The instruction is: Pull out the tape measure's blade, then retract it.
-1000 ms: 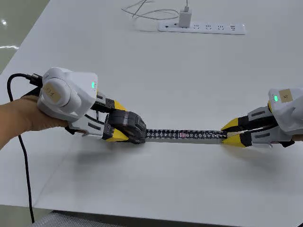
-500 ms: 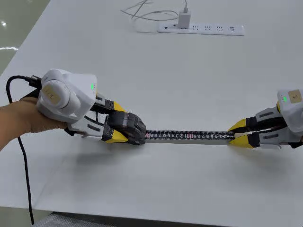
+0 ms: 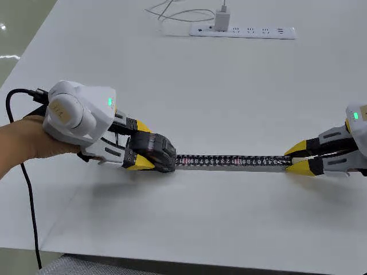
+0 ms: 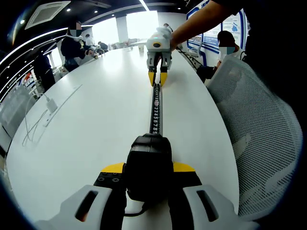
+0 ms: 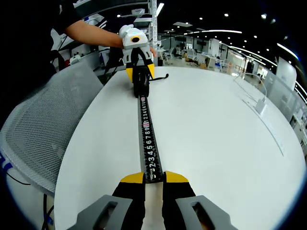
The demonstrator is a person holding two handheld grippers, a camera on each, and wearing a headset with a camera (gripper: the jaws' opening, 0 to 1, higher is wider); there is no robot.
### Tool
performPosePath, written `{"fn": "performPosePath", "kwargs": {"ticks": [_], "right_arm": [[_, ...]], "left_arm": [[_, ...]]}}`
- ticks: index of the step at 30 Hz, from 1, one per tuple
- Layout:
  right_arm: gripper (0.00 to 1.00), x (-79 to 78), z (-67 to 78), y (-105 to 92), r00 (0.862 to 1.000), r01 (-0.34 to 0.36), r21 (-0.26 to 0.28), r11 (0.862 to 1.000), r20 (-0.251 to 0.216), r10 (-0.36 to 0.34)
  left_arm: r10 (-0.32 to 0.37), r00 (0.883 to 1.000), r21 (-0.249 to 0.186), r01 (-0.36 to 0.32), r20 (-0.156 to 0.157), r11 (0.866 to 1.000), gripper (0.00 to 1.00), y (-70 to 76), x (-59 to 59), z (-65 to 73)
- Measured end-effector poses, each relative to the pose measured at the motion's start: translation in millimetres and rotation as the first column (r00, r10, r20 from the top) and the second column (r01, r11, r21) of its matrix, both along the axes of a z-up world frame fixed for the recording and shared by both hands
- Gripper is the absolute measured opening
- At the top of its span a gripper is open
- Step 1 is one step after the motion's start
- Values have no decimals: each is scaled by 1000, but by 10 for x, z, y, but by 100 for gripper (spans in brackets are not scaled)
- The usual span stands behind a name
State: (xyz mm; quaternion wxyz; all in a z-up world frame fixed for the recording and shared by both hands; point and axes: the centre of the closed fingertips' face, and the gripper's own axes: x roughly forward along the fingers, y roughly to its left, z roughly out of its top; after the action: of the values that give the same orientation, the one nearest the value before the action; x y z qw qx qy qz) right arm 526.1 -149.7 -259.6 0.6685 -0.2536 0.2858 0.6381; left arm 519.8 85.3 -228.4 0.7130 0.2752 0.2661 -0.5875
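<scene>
Toward the near edge of the worktop (image 3: 229,91), on its left part:

- Left gripper (image 3: 142,146): held in a person's hand (image 3: 26,143), lying low over the surface, its yellow-tipped jaws closed against both sides of the tape measure (image 3: 156,152).
- Tape measure: black body, clamped between those jaws and resting on the worktop, mouth turned toward the right edge.
- Blade (image 3: 229,161): drawn out of the body, dark with pale numerals and a few red marks. It runs in a straight line roughly parallel to the near edge, lying on or just above the surface.
- Right gripper (image 3: 294,158): near the right edge and well apart from the left one, jaws pinched narrow on the free end of the blade. In the right gripper view the blade end sits between the two yellow tips.
- Black cable (image 3: 26,189): leaves the rear of the left gripper, loops leftward and drops over the near edge.
- Power strip (image 3: 243,32): white, lying close to the far edge, well apart from the blade.
- Charger plug (image 3: 222,22): white, seated in the left end of the strip.
- White cord (image 3: 172,10): curls from the plug toward the far edge.
- Mesh chair back (image 4: 254,134): grey, just beside the near edge in the left gripper view.
</scene>
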Motion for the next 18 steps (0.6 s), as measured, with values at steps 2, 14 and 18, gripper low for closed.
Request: {"fn": "performPosePath", "kwargs": {"ticks": [2, 14, 18], "right_arm": [[8, 0, -1, -17, 1000, 2, -3, 1000, 1, -2], [8, 17, 0, -79, 1000, 13, -10, 1000, -3, -13], [8, 19, -1, -98, 1000, 15, -12, 1000, -3, -15]], "left_arm": [[2, 1000, -1, -2, 0, 1000, 28, 1, 0, 1], [1, 1000, -2, -1, 1, 1000, 28, -2, 3, 0], [1, 1000, -1, -1, 1, 1000, 28, -3, 3, 1]]}}
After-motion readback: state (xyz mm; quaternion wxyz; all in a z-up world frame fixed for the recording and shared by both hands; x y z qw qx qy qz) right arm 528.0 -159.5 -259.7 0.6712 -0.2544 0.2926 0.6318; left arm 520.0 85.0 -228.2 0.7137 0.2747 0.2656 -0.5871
